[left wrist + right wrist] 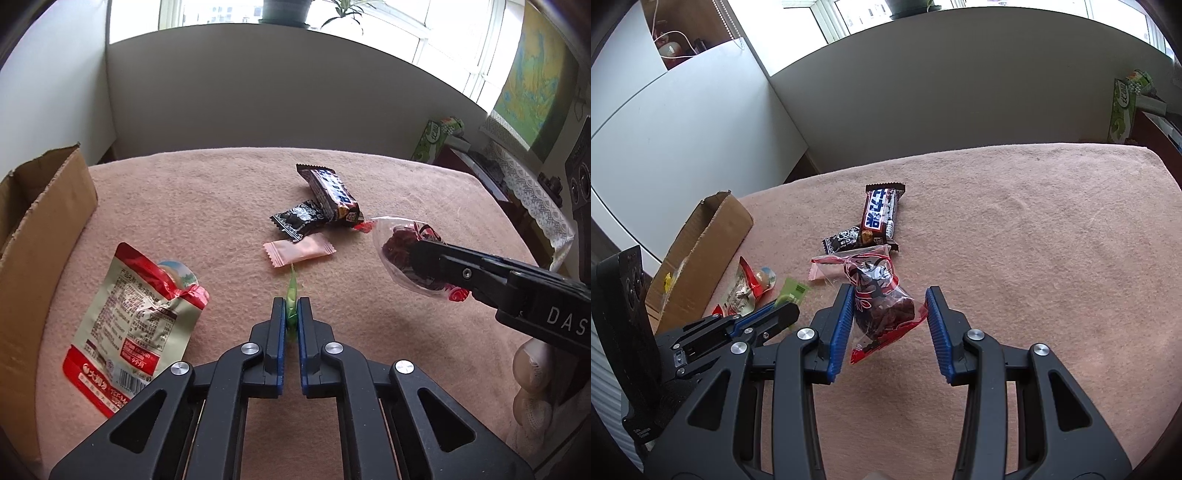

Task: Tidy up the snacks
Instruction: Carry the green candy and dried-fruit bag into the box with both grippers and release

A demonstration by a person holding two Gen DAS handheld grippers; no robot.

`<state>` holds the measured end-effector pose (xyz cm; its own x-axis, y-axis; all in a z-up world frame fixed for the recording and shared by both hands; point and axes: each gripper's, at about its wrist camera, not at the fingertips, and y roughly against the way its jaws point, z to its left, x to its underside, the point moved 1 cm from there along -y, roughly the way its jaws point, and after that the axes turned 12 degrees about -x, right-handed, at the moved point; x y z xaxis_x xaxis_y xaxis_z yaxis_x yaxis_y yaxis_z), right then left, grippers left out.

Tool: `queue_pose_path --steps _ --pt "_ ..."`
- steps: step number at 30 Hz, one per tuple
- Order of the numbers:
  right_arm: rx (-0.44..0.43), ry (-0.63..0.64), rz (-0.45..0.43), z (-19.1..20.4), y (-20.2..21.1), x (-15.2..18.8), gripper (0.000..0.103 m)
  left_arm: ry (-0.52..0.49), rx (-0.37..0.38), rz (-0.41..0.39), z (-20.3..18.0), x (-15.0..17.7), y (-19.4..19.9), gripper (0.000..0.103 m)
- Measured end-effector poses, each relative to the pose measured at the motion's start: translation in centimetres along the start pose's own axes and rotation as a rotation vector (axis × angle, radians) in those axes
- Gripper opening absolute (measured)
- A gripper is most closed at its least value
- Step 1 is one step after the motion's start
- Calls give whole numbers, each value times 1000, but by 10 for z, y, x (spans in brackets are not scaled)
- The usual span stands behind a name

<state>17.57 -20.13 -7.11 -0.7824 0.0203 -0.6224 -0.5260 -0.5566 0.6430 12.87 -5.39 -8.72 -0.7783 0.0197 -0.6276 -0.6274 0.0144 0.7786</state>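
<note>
My left gripper (291, 314) is shut on a thin green snack packet (291, 295), held edge-on above the pink cloth; the packet also shows in the right wrist view (792, 290). My right gripper (890, 314) has wide jaws around a clear red-printed bag of dark dried fruit (882, 302), which touches the left pad and hangs lifted; in the left wrist view the bag (399, 254) sits at the right gripper's tip. On the cloth lie a chocolate bar (330, 194), a black candy (299, 219), a pink candy (299, 251) and a red-and-white pouch (136, 321).
An open cardboard box (44, 229) stands at the table's left edge, also in the right wrist view (701, 254). A grey partition wall (277, 92) runs behind the table. A green tissue box (436, 140) and shelf clutter stand at the far right.
</note>
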Motion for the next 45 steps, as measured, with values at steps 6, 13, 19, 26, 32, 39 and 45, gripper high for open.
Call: queue_pose_path --steps 6,13,19,26,32,39,45 --pt "-5 -3 -16 1 7 0 41 13 9 -29 4 -1 10 5" --pt "-27 4 -48 19 12 -5 41 34 32 -83 16 -2 35 5" --pt "-56 39 -64 54 6 -11 41 76 36 -142 43 -2 61 5" --pt "-97 105 -59 112 -16 -13 41 139 -4 -195 93 5 82 5" --pt "-140 161 -31 164 -46 -9 41 193 -79 -245 139 11 100 5" --pt "-196 199 7 211 -79 -4 41 295 -147 -267 201 27 112 5" --pt "-239 239 41 245 -102 3 41 350 -194 -265 238 40 115 5"
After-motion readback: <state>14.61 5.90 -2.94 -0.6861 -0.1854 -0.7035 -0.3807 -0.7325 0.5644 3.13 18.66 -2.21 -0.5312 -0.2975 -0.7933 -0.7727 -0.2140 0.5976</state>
